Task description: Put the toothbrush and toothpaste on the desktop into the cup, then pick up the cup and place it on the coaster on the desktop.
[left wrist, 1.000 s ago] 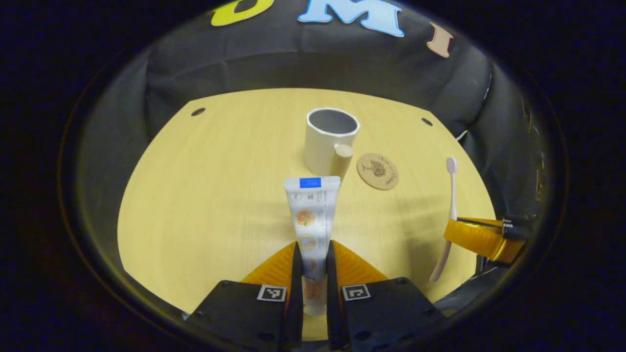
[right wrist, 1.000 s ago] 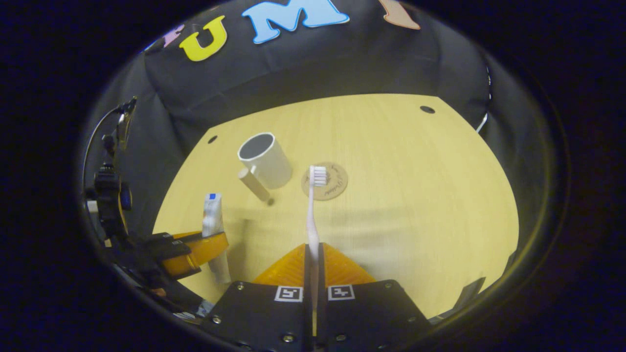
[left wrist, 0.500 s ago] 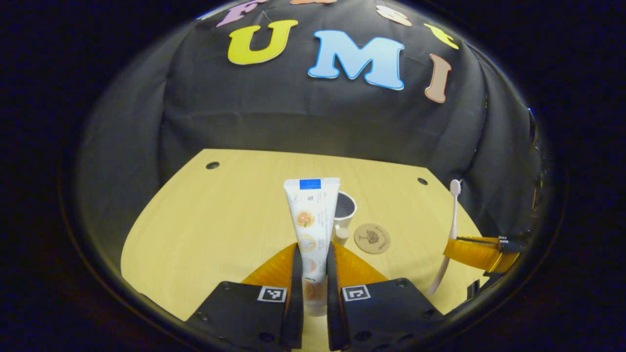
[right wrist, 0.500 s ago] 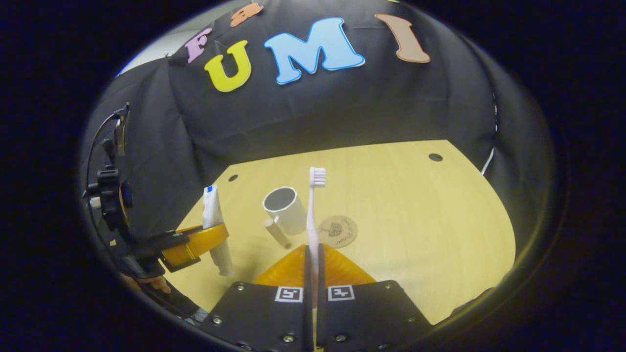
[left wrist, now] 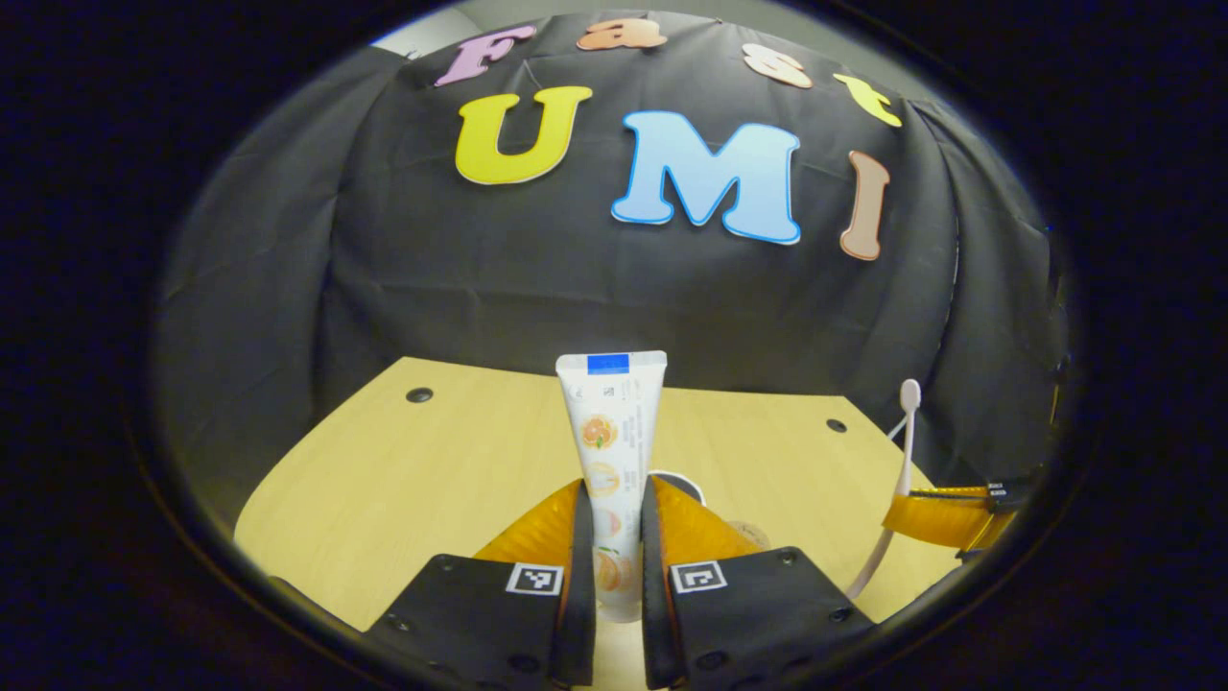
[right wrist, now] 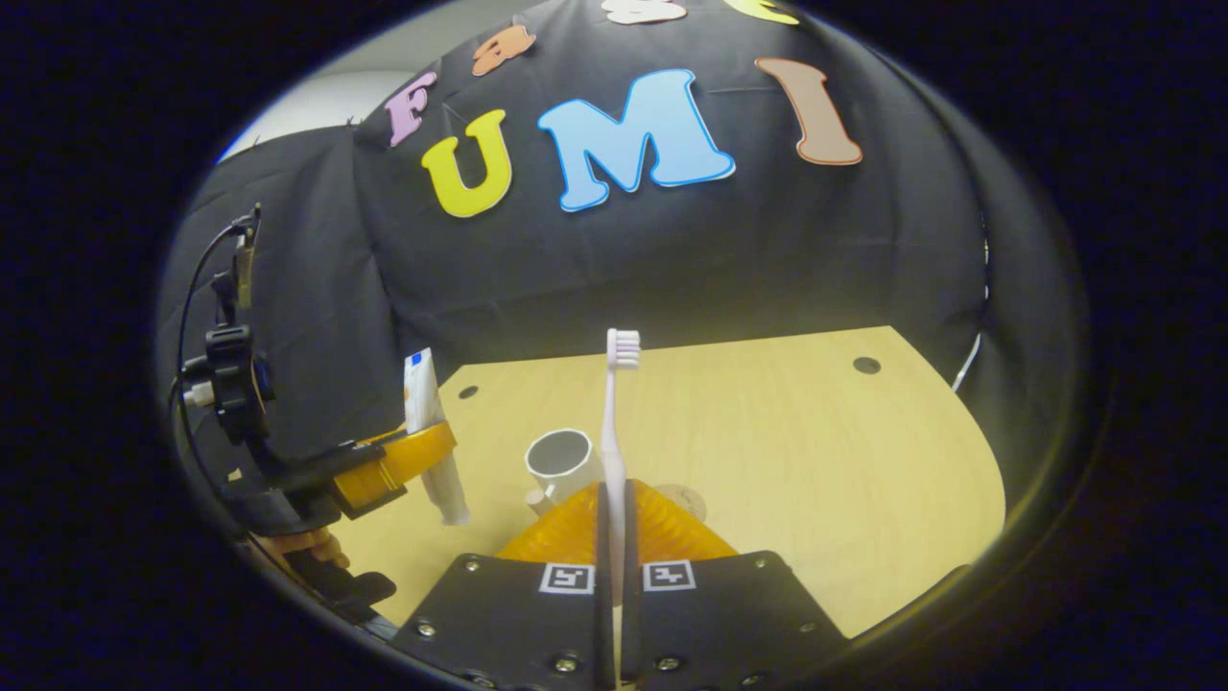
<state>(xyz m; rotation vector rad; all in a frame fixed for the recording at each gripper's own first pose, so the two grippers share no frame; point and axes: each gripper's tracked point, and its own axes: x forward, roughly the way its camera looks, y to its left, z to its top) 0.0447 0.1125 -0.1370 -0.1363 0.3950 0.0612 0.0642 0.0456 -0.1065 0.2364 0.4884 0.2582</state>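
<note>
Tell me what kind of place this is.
Probably a recording booth, not a real bathroom: black cloth wall, bare wooden desktop with a cup on it. The left tool holds toothpaste; the right tool holds a toothbrush.

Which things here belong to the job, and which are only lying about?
Job:
- white toothpaste tube, in left gripper
- pale pink toothbrush, in right gripper
- white cylindrical cup
- round brown coaster

Only there:
- light wooden desktop
- black cable on the left gripper's rig
</note>
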